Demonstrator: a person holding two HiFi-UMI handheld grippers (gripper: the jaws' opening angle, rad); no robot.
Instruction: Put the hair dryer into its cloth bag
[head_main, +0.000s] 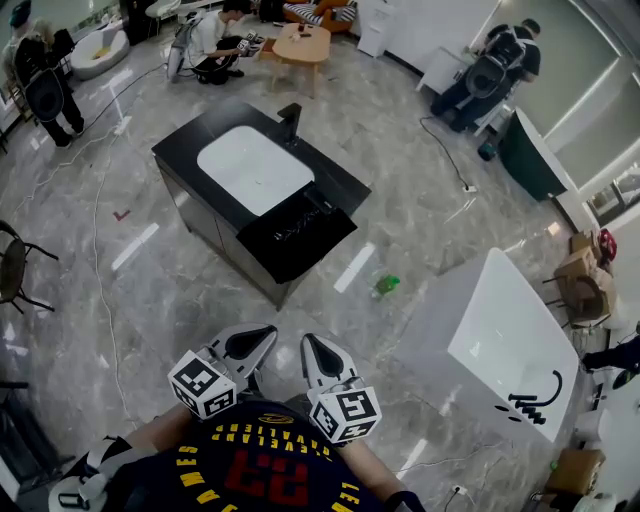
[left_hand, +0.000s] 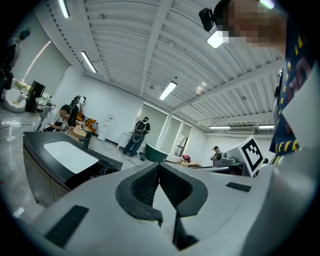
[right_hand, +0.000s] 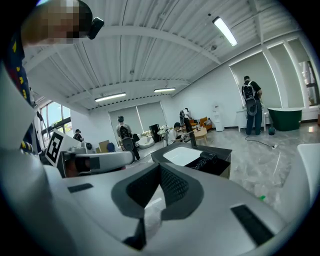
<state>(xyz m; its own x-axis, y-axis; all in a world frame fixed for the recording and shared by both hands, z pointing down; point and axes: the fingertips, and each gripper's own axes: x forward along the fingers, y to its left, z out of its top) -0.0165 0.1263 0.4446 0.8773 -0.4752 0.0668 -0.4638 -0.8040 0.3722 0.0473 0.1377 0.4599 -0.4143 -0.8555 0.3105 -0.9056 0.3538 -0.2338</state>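
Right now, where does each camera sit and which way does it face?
Head view: on the person's head, facing steeply down at marble floor and black sink counter; shows shirt, left tool, right tool, both shut.
Left gripper view: on the left tool, facing forward toward the counter; shows shirt and right tool's marker cube.
Right gripper view: on the right tool, facing the counter too; shows the left tool.
Shared: all three see the counter.

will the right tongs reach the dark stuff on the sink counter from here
Probably not yet: the right tongs are held by the person's chest, with floor before the counter. Nothing blocks the way.
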